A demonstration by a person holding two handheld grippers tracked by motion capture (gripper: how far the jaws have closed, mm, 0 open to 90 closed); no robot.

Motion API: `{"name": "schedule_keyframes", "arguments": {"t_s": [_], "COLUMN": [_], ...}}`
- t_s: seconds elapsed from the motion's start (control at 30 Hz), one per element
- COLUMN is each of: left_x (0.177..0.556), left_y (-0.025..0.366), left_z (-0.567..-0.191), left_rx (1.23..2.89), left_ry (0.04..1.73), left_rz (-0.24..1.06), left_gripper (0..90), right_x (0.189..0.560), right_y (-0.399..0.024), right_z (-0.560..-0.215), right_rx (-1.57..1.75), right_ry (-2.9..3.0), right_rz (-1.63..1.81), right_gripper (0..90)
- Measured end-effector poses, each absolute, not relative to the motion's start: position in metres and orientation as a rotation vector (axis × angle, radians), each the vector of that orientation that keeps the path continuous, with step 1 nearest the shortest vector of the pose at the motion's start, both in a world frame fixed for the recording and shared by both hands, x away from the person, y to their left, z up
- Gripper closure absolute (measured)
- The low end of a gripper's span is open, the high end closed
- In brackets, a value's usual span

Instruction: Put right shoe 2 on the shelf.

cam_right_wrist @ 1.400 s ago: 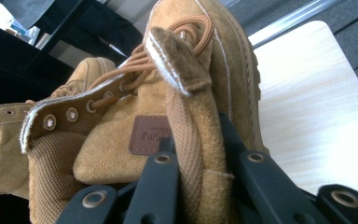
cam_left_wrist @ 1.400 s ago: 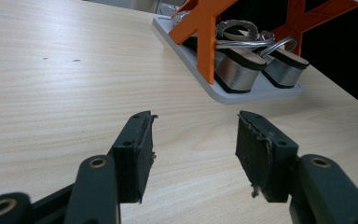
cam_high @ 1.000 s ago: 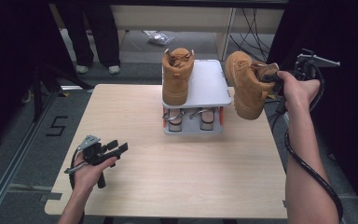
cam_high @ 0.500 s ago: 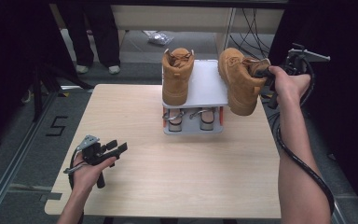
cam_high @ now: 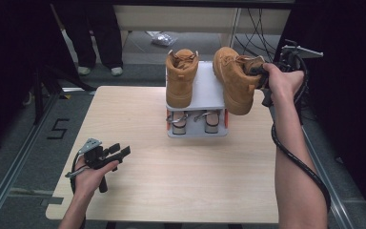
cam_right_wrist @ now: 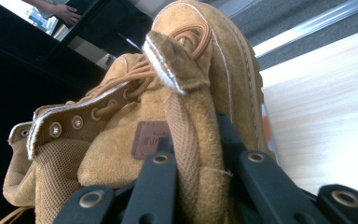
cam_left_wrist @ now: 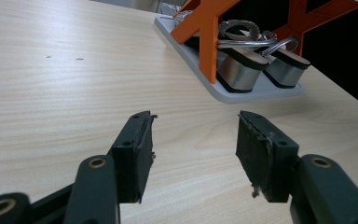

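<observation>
A: What is the right gripper (cam_high: 259, 71) holding?

B: A tan suede lace-up boot (cam_high: 233, 83), soft and napped, with a mesh-lined collar and metal eyelets. In the right gripper view the two black jaws pinch the back edge of the collar (cam_right_wrist: 186, 154), so they are closed on the boot. It hangs tilted in the air, sole toward the table, over the right edge of the grey two-tier shoe rack (cam_high: 208, 90).

A: And the other boot?

B: A matching tan suede boot (cam_high: 181, 76) stands upright on the left of the rack's smooth top shelf. Beneath it, a pair of silver wedge sandals with looped straps (cam_left_wrist: 247, 63) sits on the lower tier between orange cross-braces (cam_left_wrist: 208, 32).

A: The left gripper (cam_high: 108, 155)?

B: Low over the pale wood-grain table (cam_high: 181, 176) near its front left corner, jaws spread wide with only bare tabletop between them.

A: Any change from a second ago?

B: The held boot has travelled left, from clear of the rack to its right edge. The left hand has kept its place.

A: Anything unclear?

B: Whether the boot's sole touches the shelf; the boot hides that spot. Its toe is cut off in the right gripper view, and the stamped leather patch is unreadable.
</observation>
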State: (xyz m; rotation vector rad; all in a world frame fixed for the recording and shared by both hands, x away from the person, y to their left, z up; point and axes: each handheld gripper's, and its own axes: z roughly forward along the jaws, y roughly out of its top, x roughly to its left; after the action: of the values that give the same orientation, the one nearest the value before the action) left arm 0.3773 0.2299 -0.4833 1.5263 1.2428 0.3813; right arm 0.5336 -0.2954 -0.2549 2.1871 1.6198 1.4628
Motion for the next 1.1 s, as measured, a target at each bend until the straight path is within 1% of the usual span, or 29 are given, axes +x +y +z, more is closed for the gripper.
{"name": "schedule_keyframes", "arguments": {"t_s": [0.67, 0.73, 0.77, 0.87, 0.9, 1.07, 1.1], "left_x": [0.377, 0.377, 0.377, 0.377, 0.377, 0.377, 0.377], "left_y": [0.232, 0.232, 0.232, 0.232, 0.232, 0.233, 0.233], "left_z": [-0.484, -0.483, -0.483, -0.484, -0.484, -0.485, -0.485], "left_rx": [1.526, 1.525, 1.522, 1.52, 1.525, 1.524, 1.523], "left_ry": [1.252, 1.253, 1.256, 1.258, 1.257, 1.258, 1.257], "left_rz": [0.382, 0.383, 0.384, 0.383, 0.382, 0.382, 0.382], "left_gripper": [44.8, 44.8, 44.8, 44.8, 44.8, 44.8, 44.8], "right_x": [0.554, 0.555, 0.556, 0.558, 0.559, 0.562, 0.563], "right_y": [-0.26, -0.259, -0.259, -0.254, -0.254, -0.249, -0.247], "right_z": [-0.257, -0.256, -0.258, -0.257, -0.259, -0.26, -0.26], "right_rx": [2.199, 2.214, 2.172, 2.227, 2.183, 2.177, 2.215], "right_ry": [1.636, 1.637, 1.646, 1.623, 1.637, 1.635, 1.616], "right_rz": [1.467, 1.468, 1.456, 1.467, 1.453, 1.458, 1.463], "right_gripper": [81.4, 81.4, 81.2, 81.1, 81.1, 80.7, 80.7]}}
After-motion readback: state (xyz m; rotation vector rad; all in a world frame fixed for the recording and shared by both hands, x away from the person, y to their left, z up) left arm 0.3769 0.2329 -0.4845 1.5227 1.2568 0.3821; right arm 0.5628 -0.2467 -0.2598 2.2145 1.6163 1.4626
